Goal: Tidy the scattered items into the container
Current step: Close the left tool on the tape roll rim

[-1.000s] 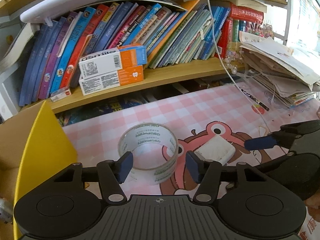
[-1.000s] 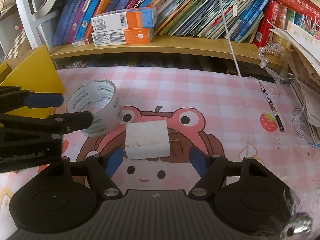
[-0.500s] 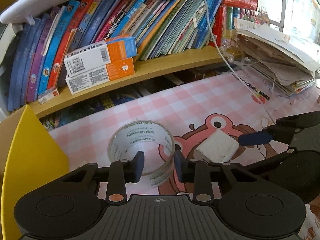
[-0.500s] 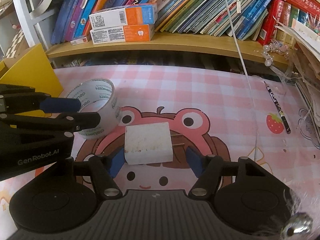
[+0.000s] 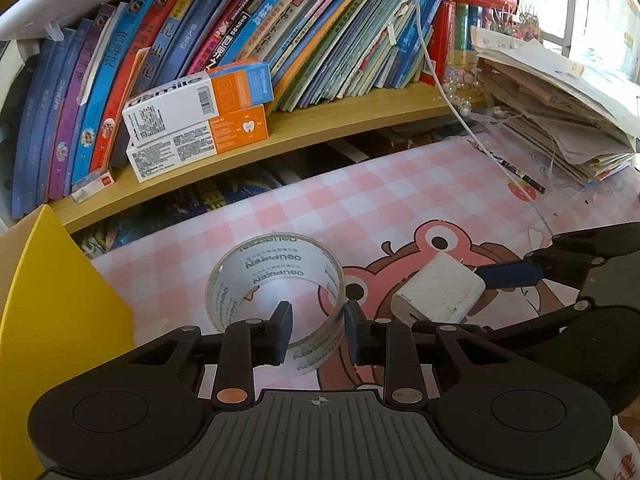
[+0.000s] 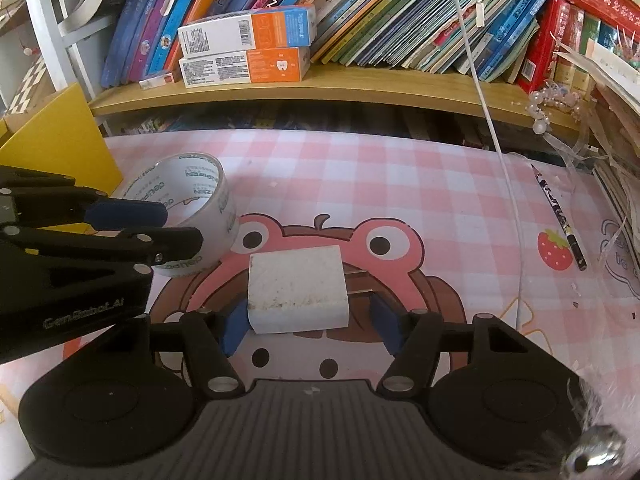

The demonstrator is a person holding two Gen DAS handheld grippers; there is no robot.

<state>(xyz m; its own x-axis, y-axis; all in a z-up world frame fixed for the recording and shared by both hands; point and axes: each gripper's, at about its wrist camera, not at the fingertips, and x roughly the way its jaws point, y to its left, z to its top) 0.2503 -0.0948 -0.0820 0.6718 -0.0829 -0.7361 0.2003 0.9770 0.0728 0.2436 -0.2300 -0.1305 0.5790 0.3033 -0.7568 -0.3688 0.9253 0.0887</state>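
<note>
Pink checked mat [image 6: 360, 168] with a cartoon frog covered the desk, under a wooden shelf [image 5: 340, 128] full of books.

The left gripper [image 5: 316, 330] had one finger inside the tape roll [image 5: 276, 280] and one outside, pinching the near wall of the ring; the pads looked closed on it, though the clear tape made the contact hard to judge. The roll stood on the mat.

The right gripper [image 6: 308, 326] had its fingers apart on both sides of the white charger [image 6: 298, 290], which lay flat on the mat. The left pad seemed to touch it, and a gap showed at the right pad.

I think the thin tape wall could bend or slip out when lifted. The charger was smooth and could turn if only one pad pushed it. The two grippers were near and could hit each other.

The yellow box [image 5: 52, 320] stood just beside the roll, on the left. Its inside was not visible, so I cannot tell what it held.
</note>
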